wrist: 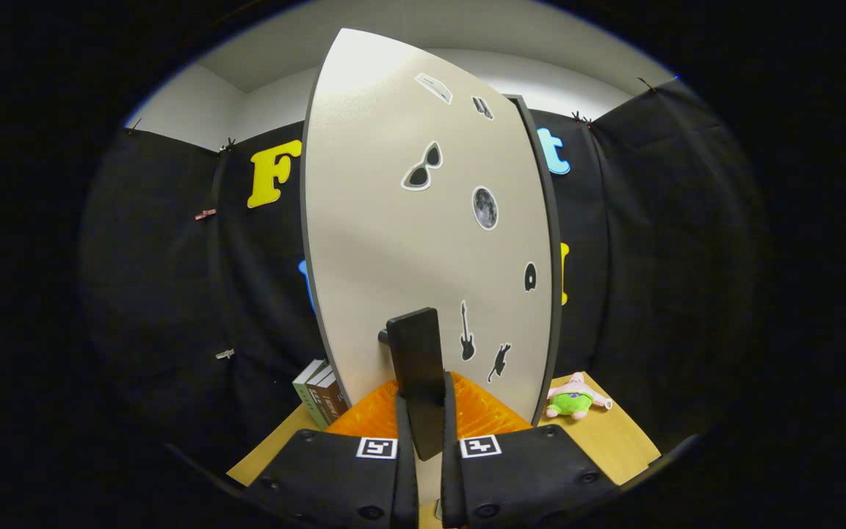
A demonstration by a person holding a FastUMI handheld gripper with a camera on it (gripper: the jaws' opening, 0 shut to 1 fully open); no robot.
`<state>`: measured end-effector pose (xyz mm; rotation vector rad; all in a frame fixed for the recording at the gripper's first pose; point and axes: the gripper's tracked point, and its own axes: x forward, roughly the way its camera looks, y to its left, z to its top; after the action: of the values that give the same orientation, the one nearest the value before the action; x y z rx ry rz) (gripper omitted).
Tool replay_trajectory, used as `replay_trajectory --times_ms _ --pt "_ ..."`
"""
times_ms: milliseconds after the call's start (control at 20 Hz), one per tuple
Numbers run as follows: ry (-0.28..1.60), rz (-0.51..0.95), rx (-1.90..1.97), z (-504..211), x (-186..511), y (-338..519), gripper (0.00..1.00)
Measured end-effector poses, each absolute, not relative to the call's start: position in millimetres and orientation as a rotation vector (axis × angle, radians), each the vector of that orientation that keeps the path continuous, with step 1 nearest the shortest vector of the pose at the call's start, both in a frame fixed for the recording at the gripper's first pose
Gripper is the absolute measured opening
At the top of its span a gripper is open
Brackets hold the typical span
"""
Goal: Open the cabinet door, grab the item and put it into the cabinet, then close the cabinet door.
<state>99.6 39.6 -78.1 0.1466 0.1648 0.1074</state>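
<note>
Presently your gripper [423, 433] has its fingers closed in on the dark upright handle [416, 367] of the cabinet door [408, 242]; both fingers appear to press on its lower end, one on each side, with only the handle's thickness between them. The handle's long axis runs vertically, straight up from between the fingers, and it stands off the pale, sticker-covered door panel on a short stub. The door looks swung partly out, its dark edge on the right. The item to be stored, a pink-and-green plush toy [576, 400], lies on the wooden tabletop [606, 441], beyond the door's right edge and to the right of the fingers, well apart from them. Some books [320, 400] stand left of the door's foot. Judged from this, the opening step is in hand; reaching the toy calls for releasing the handle and turning rightward.
</note>
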Motion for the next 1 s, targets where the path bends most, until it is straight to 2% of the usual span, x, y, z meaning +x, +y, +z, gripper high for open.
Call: replay_trajectory --times_ms 1000 --pt "0.158 -0.15 0.1 -76 81 -34 0.13"
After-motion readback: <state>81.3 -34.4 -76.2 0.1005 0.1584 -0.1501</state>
